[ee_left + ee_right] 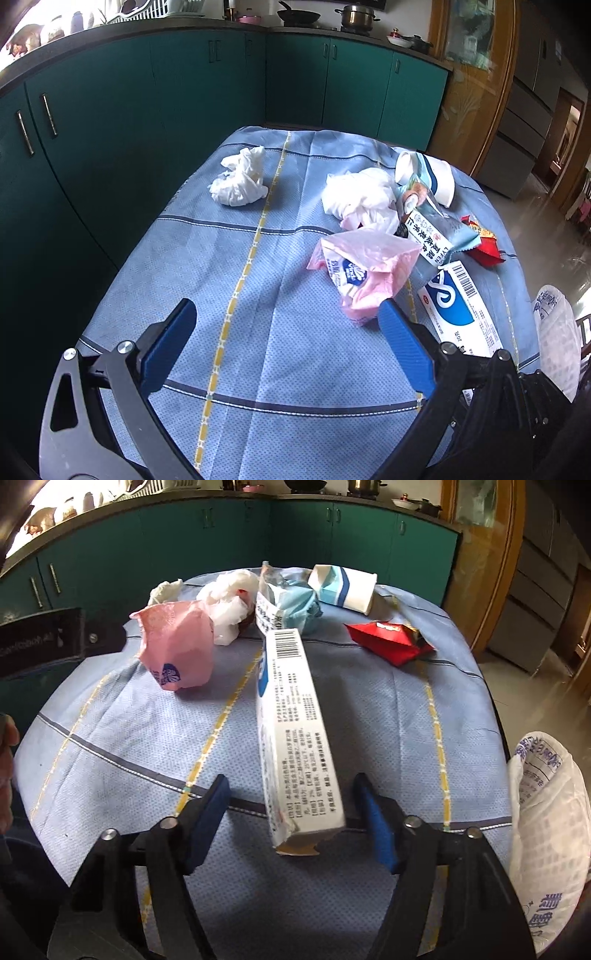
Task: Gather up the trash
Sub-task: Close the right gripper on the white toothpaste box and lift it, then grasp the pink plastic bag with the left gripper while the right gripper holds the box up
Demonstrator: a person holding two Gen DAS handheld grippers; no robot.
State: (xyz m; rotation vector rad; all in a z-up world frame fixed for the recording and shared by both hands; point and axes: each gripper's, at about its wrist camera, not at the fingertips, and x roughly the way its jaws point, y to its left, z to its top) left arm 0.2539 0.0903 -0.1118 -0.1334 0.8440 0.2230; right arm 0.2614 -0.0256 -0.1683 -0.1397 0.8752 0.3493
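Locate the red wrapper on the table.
The red wrapper lies at the table's far right in the right wrist view, just right of the white box and in front of the paper cup.

I can't read the small print on the white box [295, 734]; the woven white bag [546, 834] runs off my right edge, contents unseen.

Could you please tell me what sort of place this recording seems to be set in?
Most likely a home kitchen: teal cabinets run under a counter that holds a metal pot and a frying pan, and the litter lies on a cloth-covered table.
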